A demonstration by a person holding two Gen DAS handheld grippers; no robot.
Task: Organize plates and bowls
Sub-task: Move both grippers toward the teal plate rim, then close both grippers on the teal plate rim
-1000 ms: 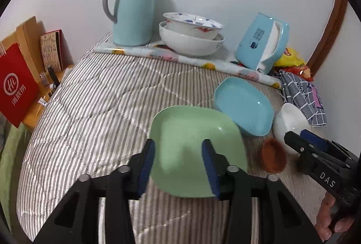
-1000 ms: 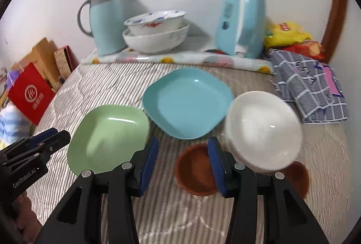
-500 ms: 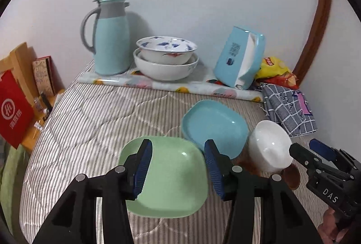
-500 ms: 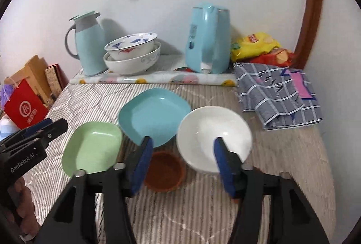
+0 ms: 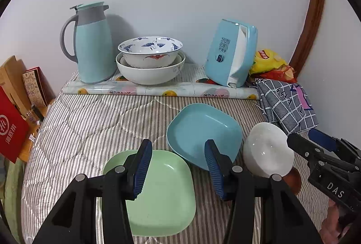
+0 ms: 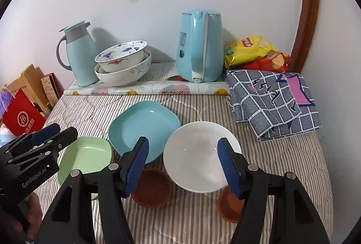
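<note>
Both grippers are held above the near edge of a bed (image 5: 85, 122) with a striped quilt, nothing grasped. The left gripper (image 5: 176, 167) has its fingers spread wide over the green plate (image 5: 162, 194), which lies near left; the right gripper (image 6: 182, 162) has its fingers spread around the white bowl (image 6: 198, 156) without visible contact. The blue plate (image 6: 144, 129) lies between, its near edge overlapping the green plate and just beside the white bowl. The white bowl is seen resting partly on two small brown saucers (image 6: 153, 187), so it is judged tilted and unstable. Two patterned bowls (image 5: 150, 59) are stacked far back on a mat, between a jug (image 5: 92, 43) and a kettle (image 5: 232, 52). Risks as judged: a smooth bowl rim could slip from the fingers if pinched at a shallow angle; the soft quilt gives under pressure, so a plate edge could be pushed down rather than caught; lifting the green plate could drag the overlapping blue plate; a bumped bowl could slide off the saucers; the two grippers are near each other and could collide.
</note>
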